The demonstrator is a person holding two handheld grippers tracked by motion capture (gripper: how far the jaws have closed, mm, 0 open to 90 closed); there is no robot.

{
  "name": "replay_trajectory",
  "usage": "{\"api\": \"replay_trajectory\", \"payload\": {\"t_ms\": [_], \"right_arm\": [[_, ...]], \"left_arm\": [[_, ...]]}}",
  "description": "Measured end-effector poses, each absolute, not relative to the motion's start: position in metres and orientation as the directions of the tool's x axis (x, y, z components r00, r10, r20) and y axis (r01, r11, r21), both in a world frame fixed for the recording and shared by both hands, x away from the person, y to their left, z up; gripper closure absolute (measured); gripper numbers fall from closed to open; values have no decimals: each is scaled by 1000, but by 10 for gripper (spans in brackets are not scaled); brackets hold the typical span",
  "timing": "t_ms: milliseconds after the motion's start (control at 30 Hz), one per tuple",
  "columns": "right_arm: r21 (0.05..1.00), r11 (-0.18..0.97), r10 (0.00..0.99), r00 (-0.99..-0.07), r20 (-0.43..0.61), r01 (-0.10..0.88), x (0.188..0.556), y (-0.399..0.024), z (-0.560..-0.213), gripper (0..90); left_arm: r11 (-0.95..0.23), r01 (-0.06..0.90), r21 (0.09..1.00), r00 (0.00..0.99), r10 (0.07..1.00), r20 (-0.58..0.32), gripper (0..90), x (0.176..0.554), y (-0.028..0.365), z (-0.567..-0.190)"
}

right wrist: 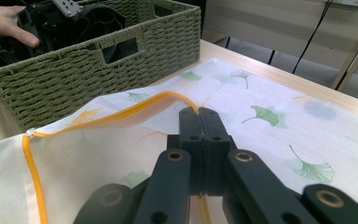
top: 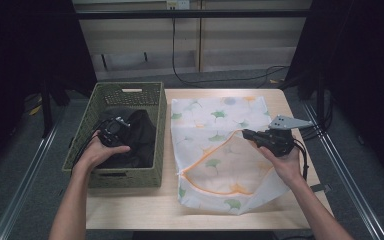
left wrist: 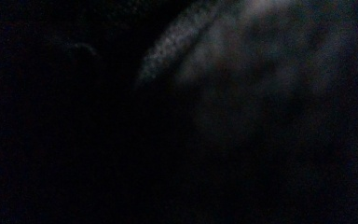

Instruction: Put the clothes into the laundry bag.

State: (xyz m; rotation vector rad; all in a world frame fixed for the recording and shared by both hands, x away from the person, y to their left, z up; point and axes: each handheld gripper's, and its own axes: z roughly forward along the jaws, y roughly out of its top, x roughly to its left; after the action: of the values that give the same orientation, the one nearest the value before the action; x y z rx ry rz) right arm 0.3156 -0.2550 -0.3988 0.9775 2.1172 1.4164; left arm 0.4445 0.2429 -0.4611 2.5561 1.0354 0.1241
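Here, each label takes one part of the scene.

Table: a light wooden table [top: 130, 210] carries a woven green basket [top: 152, 175] on its left half and a white laundry bag [top: 215, 120] on its right half, the two lying just beside each other.

Basket: it has cut-out handles in its walls and holds a heap of black clothing [top: 140, 137]. In the right gripper view the basket [right wrist: 98, 70] stands beyond the bag, with a hand [right wrist: 4, 23] resting on dark fabric inside it.

Laundry bag: the fabric is printed with green and orange ginkgo leaves, and an orange zipper edge [top: 205, 162] outlines its mouth, which is lifted open toward the person. In the right gripper view the bag [right wrist: 270, 93] spreads flat behind the raised zipper edge [right wrist: 135, 105].

Left gripper: the left gripper [top: 114, 129] is pushed down into the black clothing in the basket, with the left hand [top: 97, 152] wrapped around it. Its own view is nearly black, with a dim grey fold of cloth [left wrist: 177, 46] close to the lens. Whether its jaws are apart or closed cannot be told.

Right gripper: the right gripper [top: 246, 134] sits over the bag's upper rim, held by the right hand [top: 285, 162]. In its own view the right gripper [right wrist: 199, 112] has both jaws pressed together, pinching the orange zipper edge and holding that rim up off the table.
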Motion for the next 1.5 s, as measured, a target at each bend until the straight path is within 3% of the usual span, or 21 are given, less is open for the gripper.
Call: {"api": "replay_trajectory", "payload": {"t_ms": [100, 267, 500, 633, 667, 767, 867, 900, 1067, 1167, 1500], "right_arm": [[915, 238, 744, -667, 45, 327, 317, -255, -399, 896], [912, 244, 742, -670, 42, 328, 317, -254, -400, 896], [908, 253, 731, -681, 47, 333, 318, -249, -403, 896], [906, 264, 725, -688, 40, 331, 318, -246, -404, 896], [905, 268, 725, -688, 36, 329, 318, -246, -404, 896], [906, 263, 727, -686, 40, 331, 318, -246, -404, 896], [907, 262, 728, -684, 40, 331, 319, -247, -404, 896], [907, 263, 727, -685, 38, 330, 318, -247, -404, 895], [910, 251, 738, -674, 41, 330, 318, -250, -402, 896], [911, 246, 739, -672, 44, 330, 318, -252, -402, 896], [911, 244, 747, -663, 42, 332, 318, -253, -402, 896]], "left_arm": [[-636, 664, 394, 714, 696, -78, 0, 445, 243, -463], [-651, 650, 391, 715, 699, -26, 0, 442, 238, -467], [-750, 616, 243, 748, 653, 121, 2, 443, 221, -470], [-745, 637, 196, 737, 664, 129, 102, 447, 219, -466], [-738, 647, 192, 728, 673, 133, 174, 447, 219, -465], [-731, 659, 175, 717, 681, 149, 214, 449, 215, -462], [-728, 656, 199, 707, 685, 173, 388, 450, 217, -458], [-725, 660, 198, 706, 688, 169, 388, 450, 217, -457], [-729, 645, 231, 708, 683, 179, 576, 449, 218, -451], [-694, 657, 295, 684, 713, 153, 604, 448, 225, -447], [-687, 643, 338, 690, 712, 134, 634, 444, 234, -441]]}}
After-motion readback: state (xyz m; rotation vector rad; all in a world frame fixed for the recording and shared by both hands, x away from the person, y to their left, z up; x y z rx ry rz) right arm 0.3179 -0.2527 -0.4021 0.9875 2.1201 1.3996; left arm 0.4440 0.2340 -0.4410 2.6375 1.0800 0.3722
